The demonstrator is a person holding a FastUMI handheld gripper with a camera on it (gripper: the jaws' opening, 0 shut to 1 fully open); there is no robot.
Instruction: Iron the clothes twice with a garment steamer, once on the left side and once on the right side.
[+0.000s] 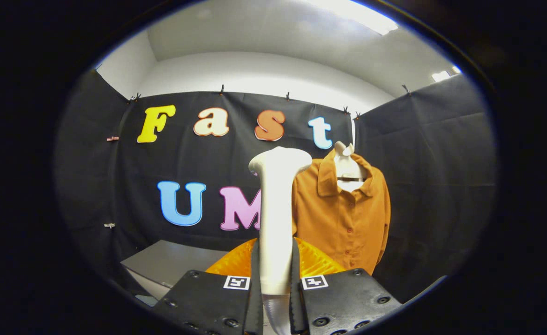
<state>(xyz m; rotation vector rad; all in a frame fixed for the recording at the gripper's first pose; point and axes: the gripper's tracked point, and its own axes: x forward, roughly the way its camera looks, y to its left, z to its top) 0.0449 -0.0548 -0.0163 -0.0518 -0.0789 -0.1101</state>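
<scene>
A white garment steamer (pixel 277 209) stands upright between my fingers, its head turned toward the shirt. My gripper (pixel 276 274) is shut on the steamer's handle, both fingers pressing its sides. An orange button-up shirt (pixel 343 214) hangs on a white mannequin torso (pixel 346 165) beyond the fingers, a little to the right of the steamer. The steamer's head covers the shirt's left edge in this view, and I cannot tell whether they touch.
A grey table (pixel 171 263) lies low to the left, beyond the fingers. The booth's black cloth wall (pixel 431 186) stands close behind and beside the shirt.
</scene>
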